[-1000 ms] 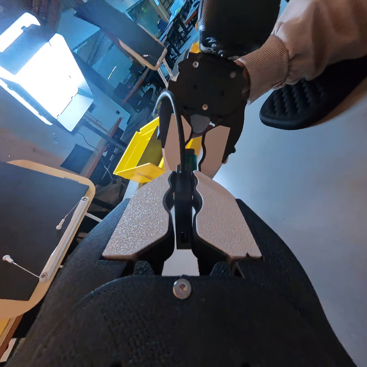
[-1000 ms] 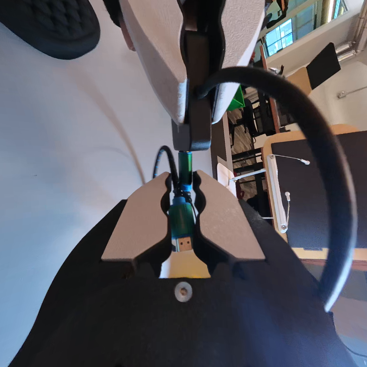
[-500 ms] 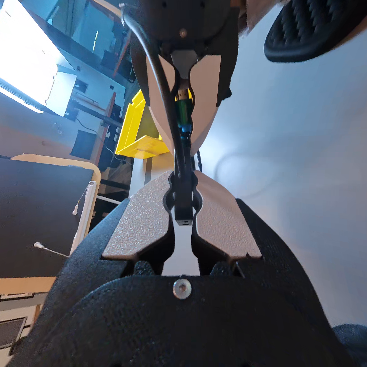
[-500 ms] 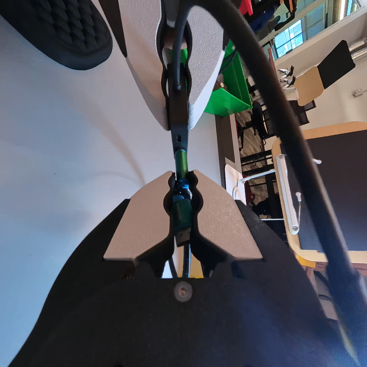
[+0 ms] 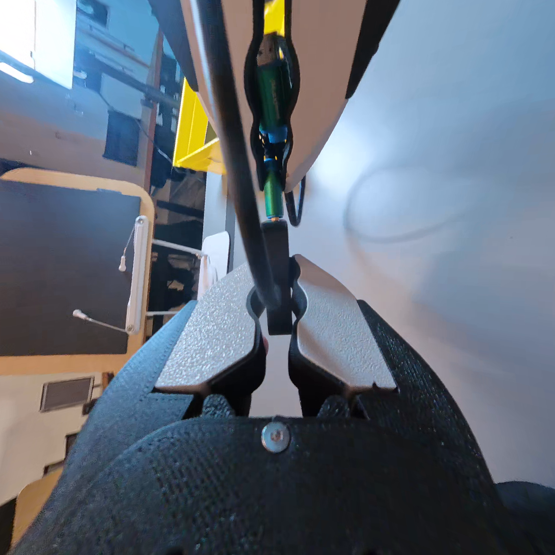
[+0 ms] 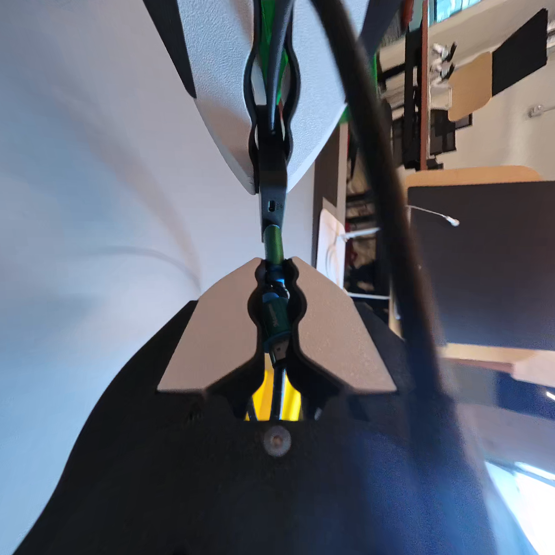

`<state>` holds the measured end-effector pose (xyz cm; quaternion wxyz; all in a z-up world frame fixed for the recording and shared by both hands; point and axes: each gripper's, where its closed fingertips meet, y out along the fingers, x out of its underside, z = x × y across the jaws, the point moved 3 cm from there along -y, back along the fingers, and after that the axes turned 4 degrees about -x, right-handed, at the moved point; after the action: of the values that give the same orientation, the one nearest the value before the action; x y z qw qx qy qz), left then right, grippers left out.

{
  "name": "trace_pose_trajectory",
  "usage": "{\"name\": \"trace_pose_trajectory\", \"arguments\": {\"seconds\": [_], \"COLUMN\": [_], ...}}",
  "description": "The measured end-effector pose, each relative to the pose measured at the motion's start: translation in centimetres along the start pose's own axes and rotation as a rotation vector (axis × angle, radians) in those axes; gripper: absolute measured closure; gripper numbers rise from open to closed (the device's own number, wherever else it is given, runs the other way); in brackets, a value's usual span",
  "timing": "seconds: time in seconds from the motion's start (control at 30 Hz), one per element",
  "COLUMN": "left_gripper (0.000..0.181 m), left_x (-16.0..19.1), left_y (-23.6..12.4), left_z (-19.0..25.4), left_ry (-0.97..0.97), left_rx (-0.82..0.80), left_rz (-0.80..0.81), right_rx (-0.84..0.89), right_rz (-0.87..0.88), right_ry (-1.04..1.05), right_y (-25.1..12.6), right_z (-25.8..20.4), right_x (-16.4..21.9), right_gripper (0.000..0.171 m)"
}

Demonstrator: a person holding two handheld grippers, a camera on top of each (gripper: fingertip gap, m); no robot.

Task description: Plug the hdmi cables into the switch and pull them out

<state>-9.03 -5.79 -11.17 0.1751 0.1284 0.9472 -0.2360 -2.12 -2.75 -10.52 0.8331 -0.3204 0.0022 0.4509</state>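
two grippers: left gripper [image 5: 277, 300] clamps one switch [image 5: 277, 270], right gripper [image 6: 274, 288] one green plug [image 6: 274, 246].

White tabletop [image 5: 450, 150], yellow bin [image 5: 195, 135], black wood-edged panel [image 5: 60, 264], bright window [image 5: 18, 36]
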Motion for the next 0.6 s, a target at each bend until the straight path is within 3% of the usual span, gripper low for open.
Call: {"name": "trace_pose_trajectory", "arguments": {"seconds": [0.07,0.13,0.2,0.23,0.33,0.47,0.6], "left_gripper": [0.167,0.165,0.166,0.166,0.166,0.166,0.166], "left_x": [0.4,0.6,4.3,6.4,8.0,7.2,5.5], "left_y": [0.9,1.5,1.3,1.1,0.3,-0.6,-2.5], "left_z": [0.0,0.2,-0.8,-0.9,-0.9,-1.9,-3.6], "left_ry": [0.004,-0.021,-0.014,-0.071,-0.158,-0.252,-0.528], "left_rx": [-0.001,0.005,-0.046,-0.027,-0.007,-0.016,-0.003], "left_rz": [-0.09,-0.124,-0.334,-0.381,-0.354,-0.262,0.021], "right_rx": [0.017,0.004,0.029,0.008,0.015,0.031,0.082], "right_rz": [-0.117,-0.122,-0.257,-0.243,-0.18,-0.15,-0.069], "right_ry": [-0.055,-0.032,-0.014,0.022,0.068,0.177,0.365], "right_y": [0.5,0.7,-0.1,-0.6,-2.4,-4.1,-6.2], "right_z": [-0.1,-0.1,0.7,0.8,1.6,3.9,7.8], "right_x": [0.4,0.9,4.0,5.0,5.7,7.7,10.5], "right_gripper": [0.16,0.159,0.16,0.159,0.159,0.159,0.159]}}
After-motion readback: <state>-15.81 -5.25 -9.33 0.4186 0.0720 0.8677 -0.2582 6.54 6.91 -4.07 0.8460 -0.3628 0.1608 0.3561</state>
